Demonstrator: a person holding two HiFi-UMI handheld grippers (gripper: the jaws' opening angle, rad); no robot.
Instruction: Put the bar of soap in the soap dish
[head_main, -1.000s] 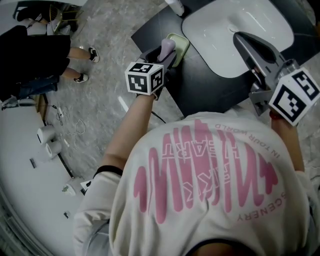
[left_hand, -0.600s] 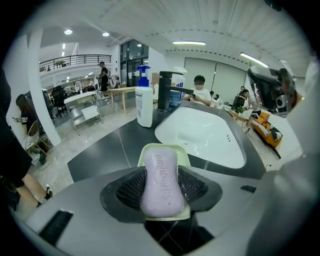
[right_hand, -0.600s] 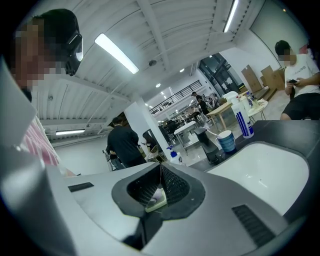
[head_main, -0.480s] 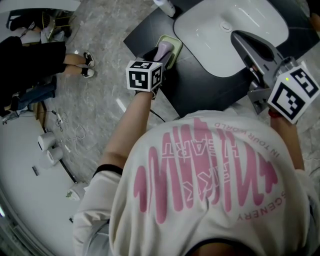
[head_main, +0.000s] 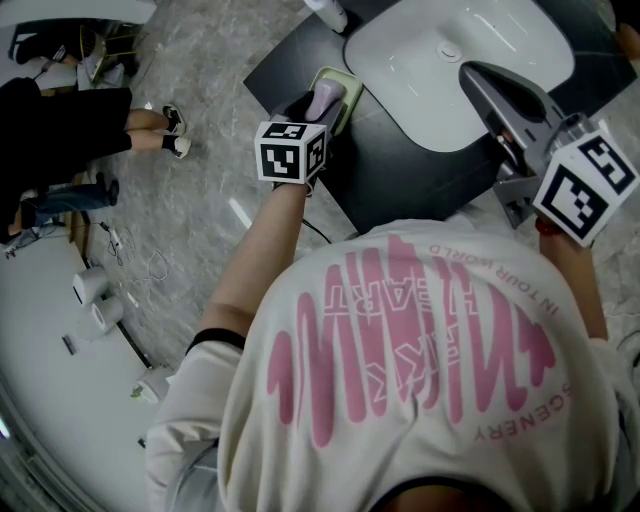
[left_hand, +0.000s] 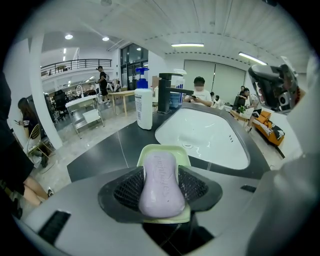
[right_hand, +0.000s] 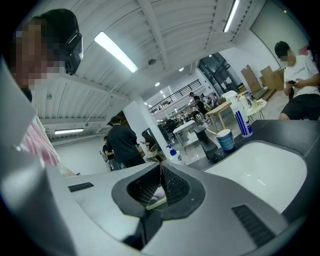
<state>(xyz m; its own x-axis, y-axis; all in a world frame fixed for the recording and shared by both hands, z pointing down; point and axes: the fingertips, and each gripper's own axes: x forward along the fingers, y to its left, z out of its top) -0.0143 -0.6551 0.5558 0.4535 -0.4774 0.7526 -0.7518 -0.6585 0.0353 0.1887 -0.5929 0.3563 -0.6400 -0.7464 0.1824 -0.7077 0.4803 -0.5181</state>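
Observation:
A lilac bar of soap (left_hand: 161, 186) sits between the pads of my left gripper (left_hand: 161, 175), which is shut on its narrow waist. Directly beneath it lies the pale green soap dish (left_hand: 165, 151) on the black counter; whether the bar rests in the dish I cannot tell. From the head view the soap (head_main: 324, 98) and dish (head_main: 347, 84) lie just beyond the left gripper (head_main: 320, 100), near the counter's left corner. My right gripper (head_main: 470, 70) hovers over the basin's right side, and in its own view the right gripper (right_hand: 160, 170) is shut with nothing held.
A white basin (head_main: 460, 50) is set in the black counter (head_main: 400, 170). A white pump bottle (left_hand: 144, 102) and a black faucet (left_hand: 167, 90) stand behind the dish. The counter edge drops to the floor just left of the dish. People stand beyond.
The head view has shifted slightly. My left gripper stays shut on the soap over the dish, edged a little closer to it. The right gripper has barely moved.

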